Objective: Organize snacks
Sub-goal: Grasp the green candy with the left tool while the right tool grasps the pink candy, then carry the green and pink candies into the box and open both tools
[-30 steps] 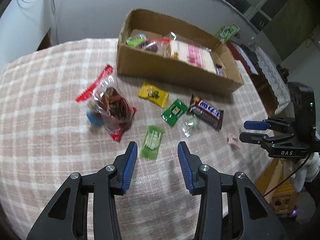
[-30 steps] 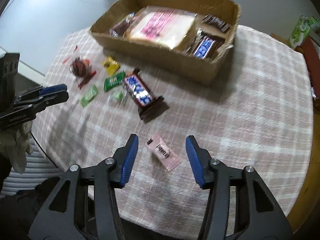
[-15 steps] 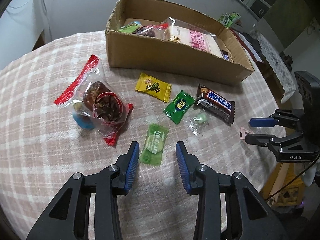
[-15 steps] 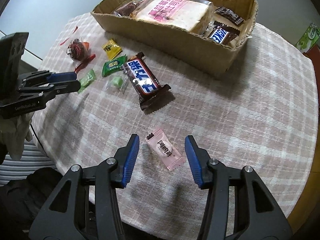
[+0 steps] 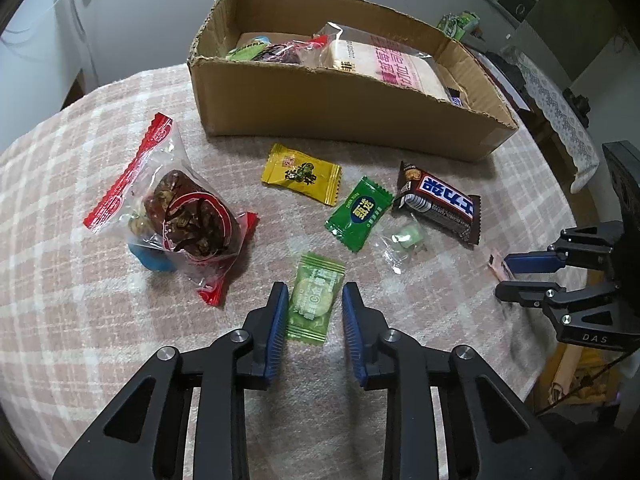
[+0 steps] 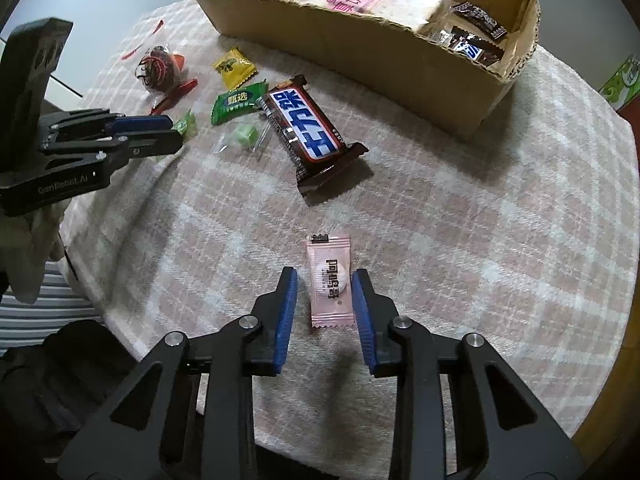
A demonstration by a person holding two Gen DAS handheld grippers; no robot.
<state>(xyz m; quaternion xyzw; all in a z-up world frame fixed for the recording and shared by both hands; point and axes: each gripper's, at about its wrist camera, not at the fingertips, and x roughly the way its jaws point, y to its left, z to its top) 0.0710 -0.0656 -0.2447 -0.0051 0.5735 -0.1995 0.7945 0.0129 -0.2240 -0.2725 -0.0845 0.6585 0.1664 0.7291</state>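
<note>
Checked pink tablecloth (image 6: pixel 500 208) broad and bare on the right of the right gripper (image 6: pixel 325 306), jaws closing around pink candy sachet (image 6: pixel 329 280) flat between the pads, not yet pinched. Left gripper (image 5: pixel 315 322) likewise closing around pale green candy packet (image 5: pixel 313 300), packet still flat, gaps either side. Cardboard box (image 5: pixel 344 108) beyond, torn rim; chocolate bar (image 5: pixel 438 206), dark green candy (image 5: pixel 359 212), yellow candy (image 5: pixel 302 173) loose between.
</note>
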